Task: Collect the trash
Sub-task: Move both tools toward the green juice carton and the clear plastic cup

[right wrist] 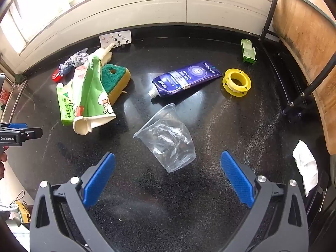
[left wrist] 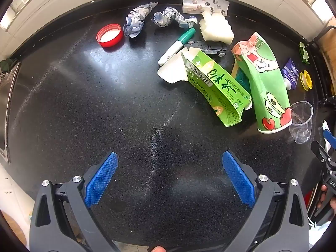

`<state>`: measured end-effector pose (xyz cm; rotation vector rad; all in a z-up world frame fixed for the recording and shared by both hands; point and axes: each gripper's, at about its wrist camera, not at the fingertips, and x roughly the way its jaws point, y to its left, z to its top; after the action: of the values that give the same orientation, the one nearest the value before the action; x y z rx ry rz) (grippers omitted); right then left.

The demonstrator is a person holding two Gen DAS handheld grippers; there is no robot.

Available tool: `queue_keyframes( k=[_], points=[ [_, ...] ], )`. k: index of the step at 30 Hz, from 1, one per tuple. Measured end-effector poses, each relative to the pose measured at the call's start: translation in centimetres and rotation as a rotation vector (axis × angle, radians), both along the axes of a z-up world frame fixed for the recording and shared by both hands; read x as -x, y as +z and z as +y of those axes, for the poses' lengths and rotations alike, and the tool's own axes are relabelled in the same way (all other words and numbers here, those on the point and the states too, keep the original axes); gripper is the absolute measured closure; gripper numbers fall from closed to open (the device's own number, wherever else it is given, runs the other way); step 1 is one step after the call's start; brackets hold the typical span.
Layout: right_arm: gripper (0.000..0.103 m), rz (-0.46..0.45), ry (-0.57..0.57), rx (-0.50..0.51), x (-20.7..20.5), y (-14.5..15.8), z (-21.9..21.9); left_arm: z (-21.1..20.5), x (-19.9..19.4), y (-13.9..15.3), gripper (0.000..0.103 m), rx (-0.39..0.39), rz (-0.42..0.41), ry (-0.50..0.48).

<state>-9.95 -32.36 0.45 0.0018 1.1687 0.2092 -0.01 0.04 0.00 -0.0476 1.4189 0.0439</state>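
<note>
Both claws gape wide, empty: left claw [left wrist: 170,176], right claw [right wrist: 168,176]. Clear plastic cup [right wrist: 168,140] lies tipped on the tabletop [right wrist: 189,199] just beyond your right claw; straddle its crumpled wall, then close gently.

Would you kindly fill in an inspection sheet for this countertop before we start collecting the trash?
Surface: black speckled countertop, faint white streaks.
Job's things: clear plastic cup on its side; crushed paper cup; torn green carton; two crumpled wrappers; blister pack; red lid; toothpaste tube.
Clutter: green-capped marker, sponge, yellow spool, black toy car, green toy car.
Grippers: left gripper and right gripper open, nothing between them.
Cables: nothing seen.
Surroundings: white tiled wall; wooden chair.
</note>
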Motion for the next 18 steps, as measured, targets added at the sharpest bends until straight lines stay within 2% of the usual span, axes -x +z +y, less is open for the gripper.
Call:
queue_keyframes(
  k=[18],
  points=[
    [0.006,0.036,0.009,0.002,-0.34,-0.86,0.52,0.36,-0.59,-0.92,0.006,0.013,0.025,0.017]
  ],
)
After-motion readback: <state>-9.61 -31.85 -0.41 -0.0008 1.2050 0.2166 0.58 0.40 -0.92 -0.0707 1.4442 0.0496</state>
